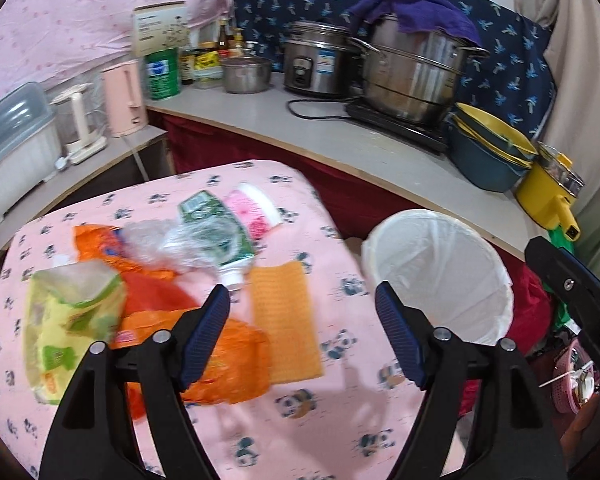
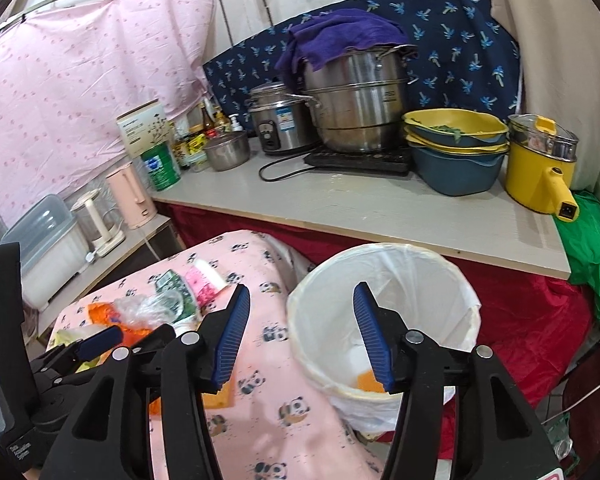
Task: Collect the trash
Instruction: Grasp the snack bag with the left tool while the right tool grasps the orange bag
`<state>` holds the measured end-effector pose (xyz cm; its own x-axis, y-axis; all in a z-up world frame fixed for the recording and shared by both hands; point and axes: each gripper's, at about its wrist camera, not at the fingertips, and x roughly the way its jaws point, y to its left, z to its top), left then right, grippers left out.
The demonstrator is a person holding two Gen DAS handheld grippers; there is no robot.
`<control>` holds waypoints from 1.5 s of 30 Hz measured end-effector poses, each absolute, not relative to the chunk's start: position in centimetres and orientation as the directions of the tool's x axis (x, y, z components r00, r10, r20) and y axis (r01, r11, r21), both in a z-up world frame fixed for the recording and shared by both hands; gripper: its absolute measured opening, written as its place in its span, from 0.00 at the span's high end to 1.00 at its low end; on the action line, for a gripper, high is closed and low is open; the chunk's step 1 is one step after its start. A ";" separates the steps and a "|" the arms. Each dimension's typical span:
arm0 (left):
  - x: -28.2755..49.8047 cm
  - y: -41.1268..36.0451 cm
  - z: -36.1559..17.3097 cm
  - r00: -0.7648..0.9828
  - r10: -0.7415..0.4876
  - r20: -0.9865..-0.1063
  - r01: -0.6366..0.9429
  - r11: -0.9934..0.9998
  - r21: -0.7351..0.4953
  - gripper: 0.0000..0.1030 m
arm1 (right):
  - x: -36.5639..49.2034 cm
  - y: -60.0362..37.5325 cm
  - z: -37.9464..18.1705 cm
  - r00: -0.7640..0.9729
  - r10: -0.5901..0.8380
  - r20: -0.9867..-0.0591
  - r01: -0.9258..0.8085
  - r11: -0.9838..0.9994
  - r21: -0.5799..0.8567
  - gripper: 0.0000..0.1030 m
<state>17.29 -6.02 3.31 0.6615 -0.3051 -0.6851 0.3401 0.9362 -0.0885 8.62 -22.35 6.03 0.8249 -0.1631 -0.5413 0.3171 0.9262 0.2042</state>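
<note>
Your left claw (image 1: 302, 304) stands wide with nothing between its blue pads, hovering above the pink panda-print worktop (image 1: 320, 420); your right claw (image 2: 300, 306) is partly spread and also empty, poised over the mouth of the white-lined bin (image 2: 460, 280), which stands just beside the worktop's edge. The trash sits in one heap on the worktop's left part; your left view lets you count it: one yellow-green snack bag (image 1: 72, 320), one orange plastic bag (image 1: 220, 364), one crumpled clear wrapper (image 1: 152, 240), one green-labelled squashed bottle (image 1: 216, 224), one pink-and-white packet (image 1: 256, 208), and one flat orange cloth (image 1: 286, 320) lying just beside the bottle's cap. Your right view hides most of that heap behind the left claw's body, yet only it looks down into the bin, where one orange scrap (image 2: 366, 382) lies at the bottom; it also shows one yellow pot (image 2: 536, 176) whole, which your left view cuts at the rim.
</note>
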 end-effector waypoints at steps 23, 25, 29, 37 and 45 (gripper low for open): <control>16.7 11.0 1.1 0.681 -0.084 -0.728 0.068 0.996 -0.052 0.18 | 10.8 -7.9 3.2 0.781 0.053 -0.622 0.068 0.983 0.169 0.40; 16.8 11.9 0.8 0.678 -0.091 -0.729 0.079 0.996 -0.052 0.16 | 11.3 -7.0 2.6 0.771 0.069 -0.633 0.056 0.983 0.176 0.39; 17.1 13.1 0.1 0.676 -0.085 -0.732 0.089 0.995 -0.034 0.16 | 12.2 -5.3 1.4 0.749 0.094 -0.656 0.039 0.982 0.185 0.36; 19.0 14.7 -1.3 0.629 -0.145 -0.764 0.102 0.989 -0.104 0.18 | 14.5 -2.5 -0.7 0.710 0.121 -0.693 0.011 0.983 0.182 0.35; 20.5 14.4 -2.6 0.560 -0.265 -0.784 0.161 0.964 -0.211 0.57 | 16.5 -1.3 -2.3 0.685 0.120 -0.719 0.016 0.984 0.180 0.35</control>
<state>20.48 14.41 -2.61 0.5605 -0.2654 -0.7845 0.1610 0.9641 -0.2112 16.54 -1.32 -2.30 0.6851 0.1197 -0.7186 0.0164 0.9836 0.1795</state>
